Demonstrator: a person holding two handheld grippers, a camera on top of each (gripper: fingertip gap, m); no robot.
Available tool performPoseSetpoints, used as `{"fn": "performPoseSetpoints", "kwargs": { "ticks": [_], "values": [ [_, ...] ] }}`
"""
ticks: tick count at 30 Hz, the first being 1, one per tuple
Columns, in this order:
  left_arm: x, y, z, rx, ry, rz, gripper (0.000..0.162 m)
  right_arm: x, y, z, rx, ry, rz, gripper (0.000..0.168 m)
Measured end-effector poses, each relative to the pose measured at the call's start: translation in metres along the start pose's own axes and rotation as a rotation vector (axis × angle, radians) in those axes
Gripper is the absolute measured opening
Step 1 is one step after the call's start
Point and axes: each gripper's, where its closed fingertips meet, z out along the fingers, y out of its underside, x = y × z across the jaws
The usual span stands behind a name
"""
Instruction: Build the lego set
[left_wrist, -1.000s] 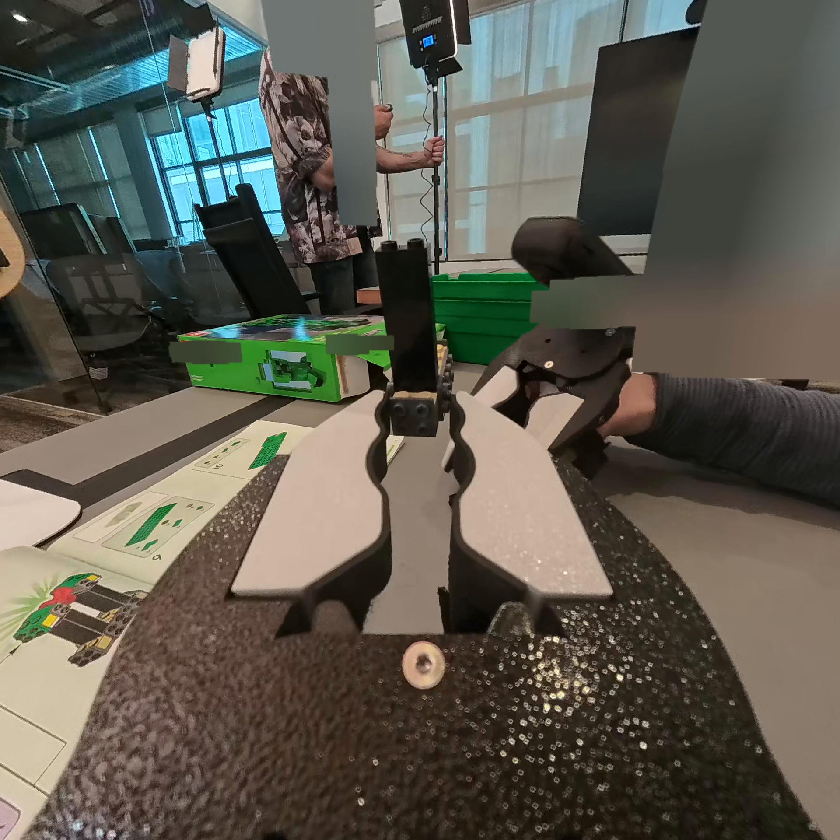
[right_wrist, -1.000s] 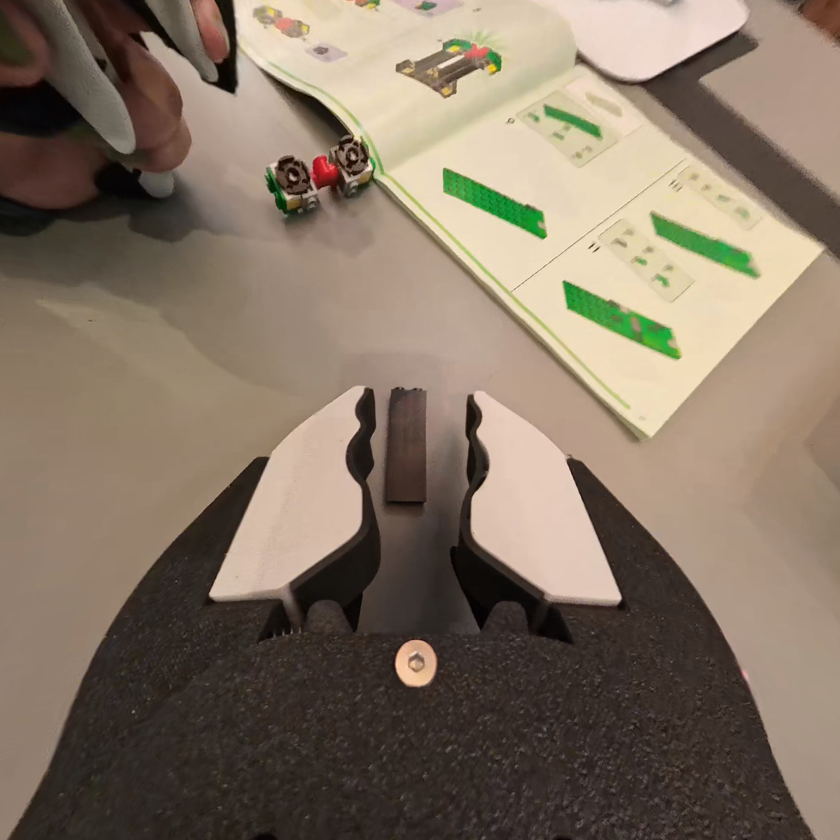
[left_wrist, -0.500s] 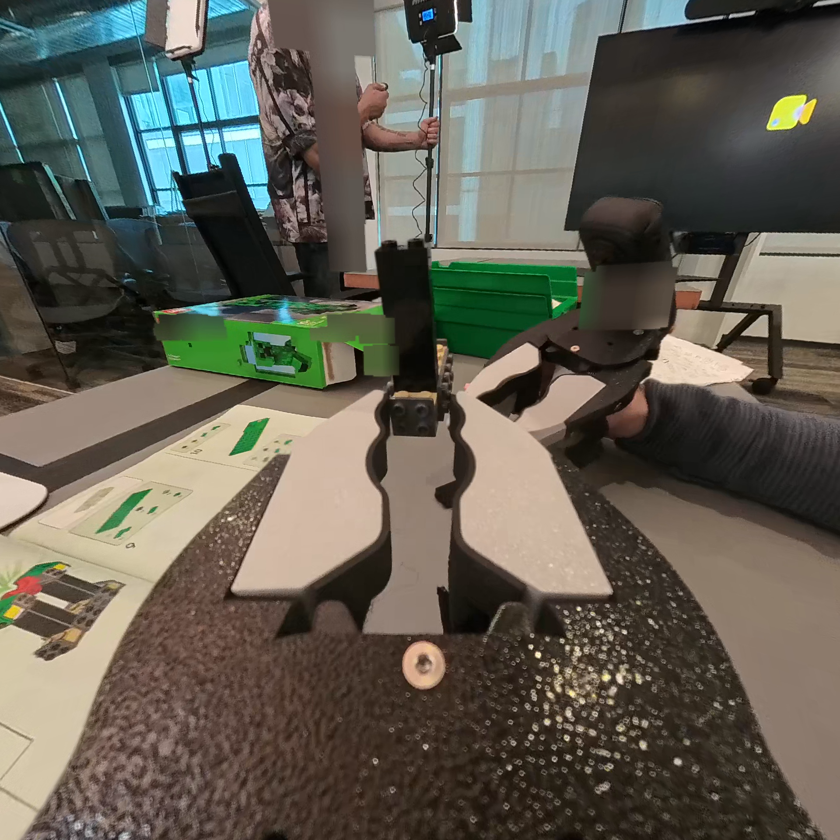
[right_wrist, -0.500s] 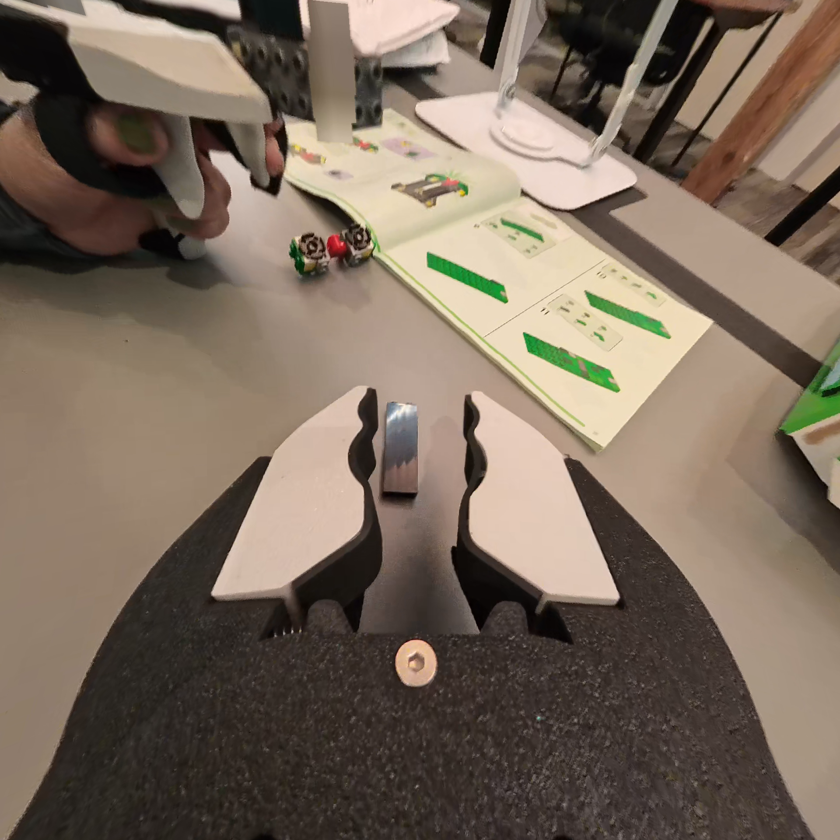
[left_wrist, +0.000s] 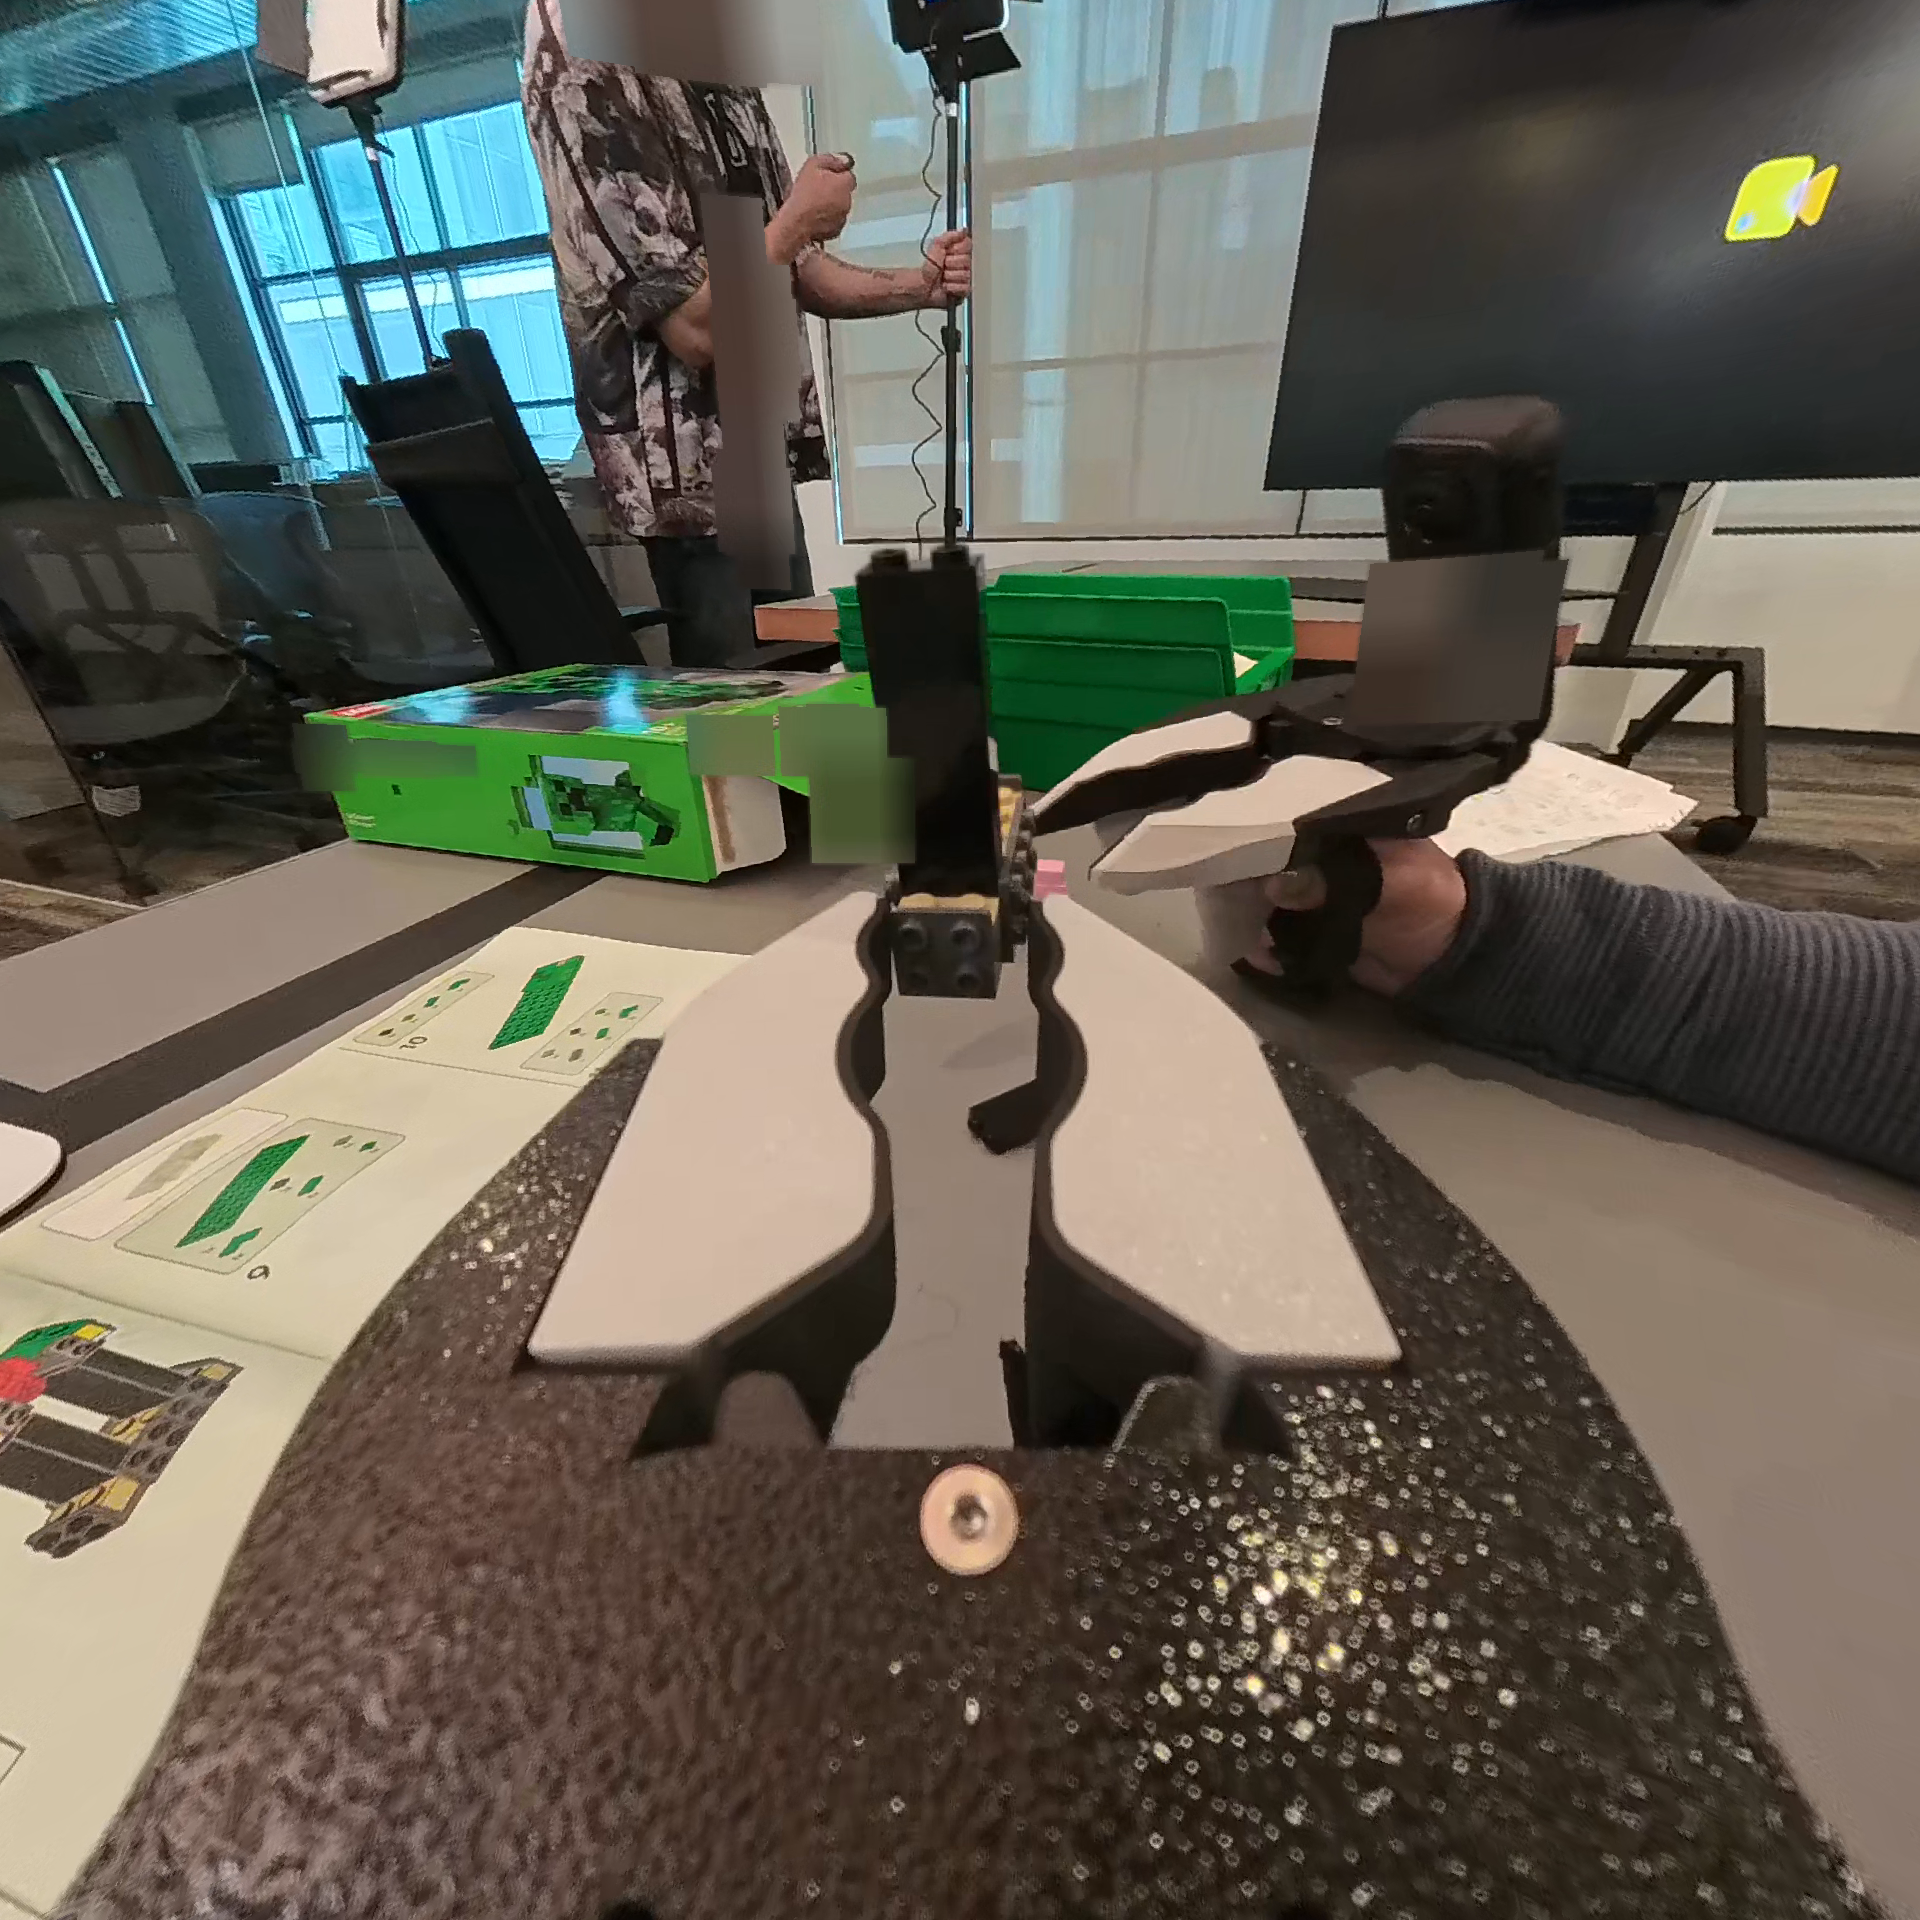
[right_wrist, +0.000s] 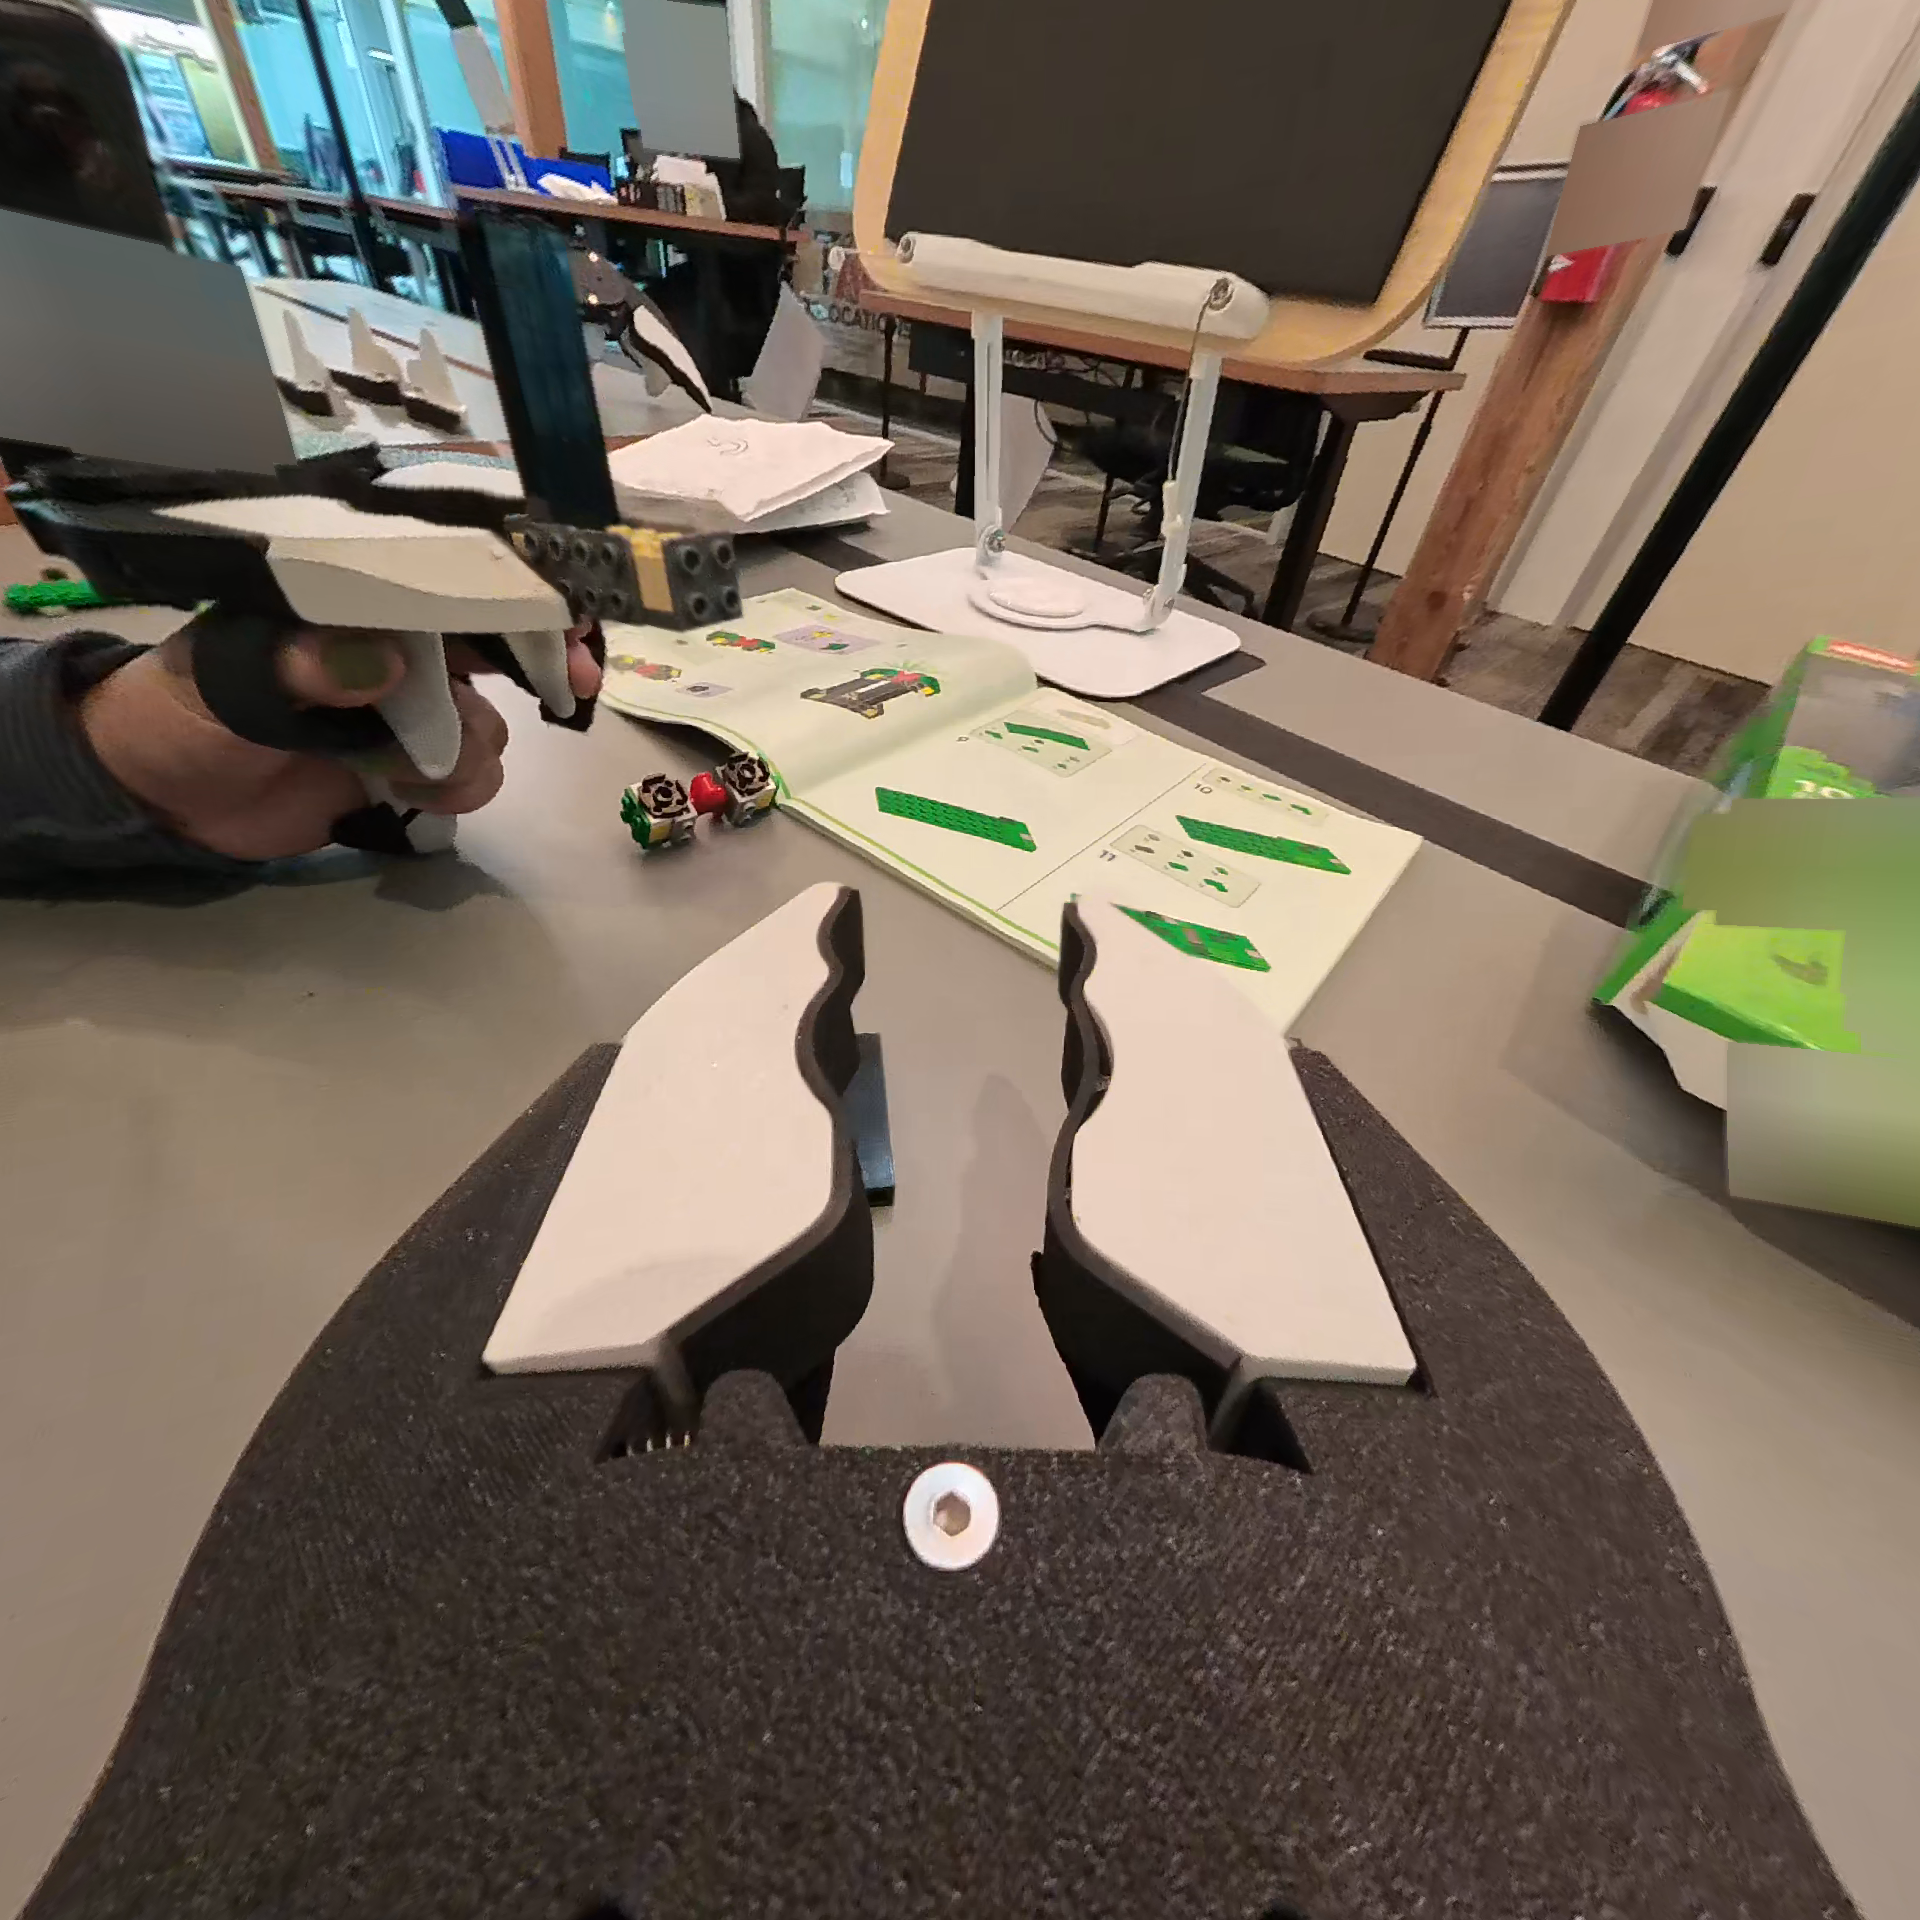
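My left gripper (left_wrist: 951, 935) is shut on a black lego assembly (left_wrist: 940, 940): a dark studded brick with tan pieces and a tall black column (left_wrist: 928, 707) standing up from it. The right wrist view shows it held above the table (right_wrist: 623, 577). My right gripper (right_wrist: 961, 914) is open, its fingers wide apart. A flat black piece (right_wrist: 871, 1122) shows low beside its left finger, half hidden by it, and the right pad stands well apart from it. The right gripper also shows in the left wrist view (left_wrist: 1070, 836), close to the right of the assembly.
An open instruction booklet (right_wrist: 1039, 790) lies on the grey table (right_wrist: 312, 1039). A small lego piece with a red heart (right_wrist: 701, 800) sits at its left edge. There are also a green set box (left_wrist: 540, 769), green bins (left_wrist: 1132, 655), a white stand base (right_wrist: 1039, 613) and a person standing behind (left_wrist: 665, 312). Left tips to right tips: about 10 cm.
My right gripper has tilted up from looking down at the table. The flat black piece, before midway between its fingers, now sits beside the left finger. My left gripper keeps its hold.
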Motion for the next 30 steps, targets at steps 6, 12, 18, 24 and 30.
{"fn": "performPoseSetpoints", "kwargs": {
  "ticks": [6, 12, 18, 24, 30],
  "values": [
    [0.001, 0.001, 0.001, -0.006, 0.003, -0.005, 0.024, -0.005, 0.004, 0.006, -0.036, -0.046, 0.022, 0.036],
    [-0.001, -0.001, -0.002, 0.011, -0.01, -0.003, 0.024, -0.001, 0.004, 0.006, -0.037, -0.007, 0.016, 0.039],
    [0.002, -0.003, -0.004, 0.023, -0.019, 0.026, 0.024, 0.021, -0.008, -0.001, 0.037, 0.199, 0.017, 0.03],
    [0.005, -0.001, -0.007, 0.011, -0.019, 0.024, 0.024, 0.027, -0.011, 0.007, -0.035, 0.375, -0.023, 0.014],
    [0.01, -0.001, -0.012, 0.004, -0.013, 0.044, 0.024, -0.002, -0.006, 0.035, -0.125, 0.302, -0.064, 0.011]
  ]
}}
